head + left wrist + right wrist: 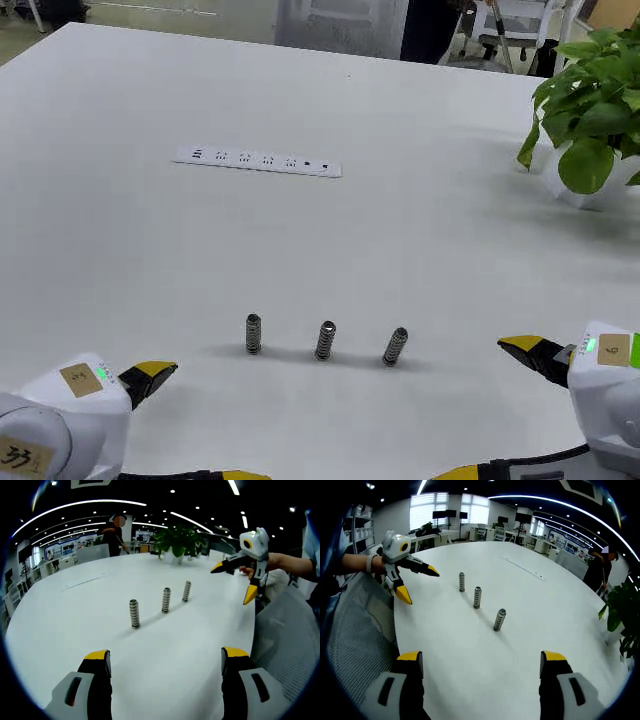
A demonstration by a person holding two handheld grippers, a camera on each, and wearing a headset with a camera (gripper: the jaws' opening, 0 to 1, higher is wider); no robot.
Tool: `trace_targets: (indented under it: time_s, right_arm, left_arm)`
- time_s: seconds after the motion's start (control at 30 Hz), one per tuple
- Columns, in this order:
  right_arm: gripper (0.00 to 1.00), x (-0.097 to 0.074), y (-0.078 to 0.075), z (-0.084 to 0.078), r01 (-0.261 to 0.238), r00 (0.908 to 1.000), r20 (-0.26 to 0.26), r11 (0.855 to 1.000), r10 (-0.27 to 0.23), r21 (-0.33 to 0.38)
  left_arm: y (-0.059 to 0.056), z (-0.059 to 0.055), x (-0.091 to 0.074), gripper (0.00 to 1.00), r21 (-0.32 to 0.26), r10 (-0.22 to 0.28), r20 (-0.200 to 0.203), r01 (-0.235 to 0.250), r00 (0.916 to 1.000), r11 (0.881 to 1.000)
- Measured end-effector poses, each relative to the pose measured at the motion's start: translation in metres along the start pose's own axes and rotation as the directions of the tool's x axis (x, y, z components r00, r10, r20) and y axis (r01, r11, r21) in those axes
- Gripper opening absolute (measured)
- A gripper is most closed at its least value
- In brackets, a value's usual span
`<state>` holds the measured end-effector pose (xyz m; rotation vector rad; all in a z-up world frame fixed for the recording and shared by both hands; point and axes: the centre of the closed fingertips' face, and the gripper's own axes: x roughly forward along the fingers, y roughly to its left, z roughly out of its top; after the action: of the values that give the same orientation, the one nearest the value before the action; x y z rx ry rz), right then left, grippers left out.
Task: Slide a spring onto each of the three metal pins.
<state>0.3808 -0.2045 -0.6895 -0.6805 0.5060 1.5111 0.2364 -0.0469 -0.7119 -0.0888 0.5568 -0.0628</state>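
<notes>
While the left hand-held gripper [205, 423] is hanging wide open at the lower left of the head view and the right hand-held gripper [482, 408] is doing the same at the lower right, neither one is holding anything. The three springs are standing in a row on the white desk [120, 250], lower middle of the frame, between the two grippers and well apart from both. The left spring [253, 334] is standing pretty much upright, the middle spring [325, 340] is tipping slightly, and the right spring [395, 346] is leaning its top to the right. A power strip [258, 161] is lying further up the desk, and a potted plant [590, 100] is sitting at the upper right.
</notes>
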Motion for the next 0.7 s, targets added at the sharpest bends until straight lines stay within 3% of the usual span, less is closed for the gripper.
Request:
trace_targets:
  time_s: [0.3, 0.7]
  right_arm:
    - [0.99, -0.0025, 0.0048, -0.0058, 0.024, 0.9984, 0.05, 0.998, -0.027, 0.059]
    - [0.99, -0.0007, 0.0076, -0.0085, 0.039, 0.9955, 0.082, 0.995, -0.047, 0.097]
  left_arm:
    - [0.0065, 0.0029, -0.0002, 0.93, 0.005, 0.026, 0.016, -0.026, 0.9995, 1.0]
    - [0.0099, -0.0015, 0.002, 0.94, 0.001, 0.035, 0.004, -0.035, 0.9994, 0.999]
